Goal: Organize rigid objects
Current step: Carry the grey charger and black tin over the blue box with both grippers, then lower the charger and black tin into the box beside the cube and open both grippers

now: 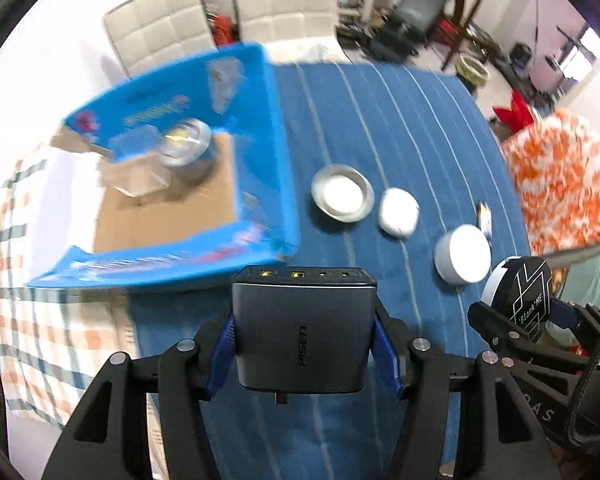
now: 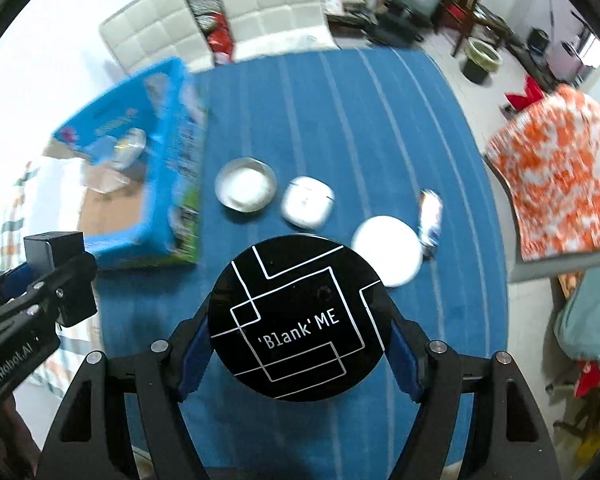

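Observation:
My left gripper (image 1: 304,344) is shut on a grey PISEN charger block (image 1: 304,332), held above the blue striped cloth near the open blue cardboard box (image 1: 276,168). My right gripper (image 2: 300,340) is shut on a round black "Blank ME" tin (image 2: 300,320); it also shows in the left wrist view (image 1: 520,292). The box (image 2: 168,184) holds a shiny round tin (image 1: 184,142) and a clear plastic piece. On the cloth lie a silver tin (image 1: 342,192), a white earbud case (image 1: 398,212), a white round puck (image 1: 462,254) and a small tube (image 2: 430,216).
The table carries a blue striped cloth (image 2: 340,120) over a checked cloth (image 1: 28,320). Two white padded chairs (image 2: 220,16) stand at the far side. An orange-white patterned cushion (image 2: 560,184) sits at the right. Clutter fills the room behind.

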Motion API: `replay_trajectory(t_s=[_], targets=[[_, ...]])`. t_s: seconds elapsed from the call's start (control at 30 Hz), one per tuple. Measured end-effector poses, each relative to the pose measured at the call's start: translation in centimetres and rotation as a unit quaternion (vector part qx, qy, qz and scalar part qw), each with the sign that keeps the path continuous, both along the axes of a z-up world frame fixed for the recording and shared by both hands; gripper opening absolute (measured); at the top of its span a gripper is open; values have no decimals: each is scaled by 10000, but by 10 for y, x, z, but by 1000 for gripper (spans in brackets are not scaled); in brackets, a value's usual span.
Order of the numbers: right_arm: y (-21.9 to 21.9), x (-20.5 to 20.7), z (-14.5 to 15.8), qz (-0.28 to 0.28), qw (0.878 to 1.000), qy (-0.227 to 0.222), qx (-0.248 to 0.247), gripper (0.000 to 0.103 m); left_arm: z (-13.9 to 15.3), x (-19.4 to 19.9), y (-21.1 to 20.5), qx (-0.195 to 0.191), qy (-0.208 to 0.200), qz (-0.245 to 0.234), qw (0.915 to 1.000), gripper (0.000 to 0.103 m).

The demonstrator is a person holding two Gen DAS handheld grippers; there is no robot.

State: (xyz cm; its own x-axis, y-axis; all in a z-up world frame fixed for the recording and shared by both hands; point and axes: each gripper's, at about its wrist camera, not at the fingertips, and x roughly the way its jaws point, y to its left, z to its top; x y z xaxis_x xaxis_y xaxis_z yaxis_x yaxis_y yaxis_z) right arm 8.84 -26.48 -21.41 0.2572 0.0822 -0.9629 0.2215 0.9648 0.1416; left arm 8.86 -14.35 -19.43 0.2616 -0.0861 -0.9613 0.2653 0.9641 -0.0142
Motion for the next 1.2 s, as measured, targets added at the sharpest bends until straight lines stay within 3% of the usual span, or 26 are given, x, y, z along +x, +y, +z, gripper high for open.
replay_trajectory(t_s=[0.33, 0.6, 0.9, 1.2], targets=[[90, 30, 39, 526, 9971, -496, 217, 77, 57, 20, 106, -54, -554, 716, 9959, 56], [140, 53, 48, 709, 9950, -650, 263, 77, 65, 36, 164, -156, -632, 1029, 9926, 56], [170, 107, -1, 525, 9982, -261, 113, 77, 42, 78, 215, -164, -438, 1169, 9920, 56], [187, 167, -64, 299, 9989, 368, 53, 77, -19, 145, 247, -167, 131, 1342, 9907, 56]])
